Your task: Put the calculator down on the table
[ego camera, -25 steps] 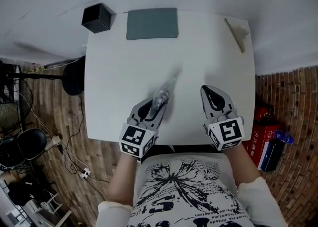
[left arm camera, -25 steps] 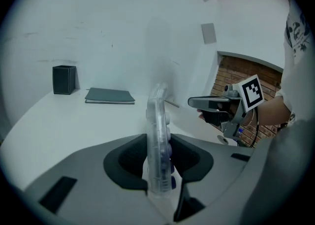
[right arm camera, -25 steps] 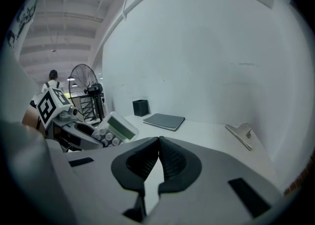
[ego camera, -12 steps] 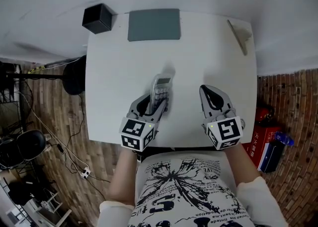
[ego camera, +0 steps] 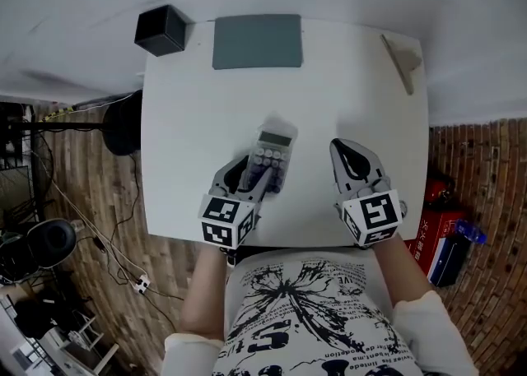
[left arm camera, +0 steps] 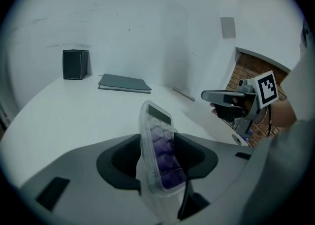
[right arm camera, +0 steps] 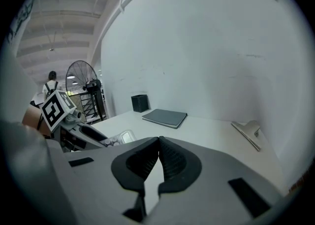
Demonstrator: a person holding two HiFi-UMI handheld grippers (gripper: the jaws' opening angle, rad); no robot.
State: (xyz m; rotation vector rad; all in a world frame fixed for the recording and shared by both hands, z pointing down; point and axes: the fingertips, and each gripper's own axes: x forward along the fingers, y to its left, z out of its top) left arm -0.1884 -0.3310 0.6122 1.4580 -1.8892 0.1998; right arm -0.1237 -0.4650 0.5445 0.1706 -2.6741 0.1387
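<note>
left gripper (left arm camera: 157, 152) just opening wide, calculator (ego camera: 272, 158) loose between jaws at 12 o'clock | right gripper (right arm camera: 158, 162) closed, empty | I reckon light, rigid, slick: pinch long edges

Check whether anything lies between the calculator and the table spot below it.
Nothing visible does. The calculator leans between the left gripper's jaws, which have just been opening, over bare table. The notebook, black box and clip lie at the far edge.
</note>
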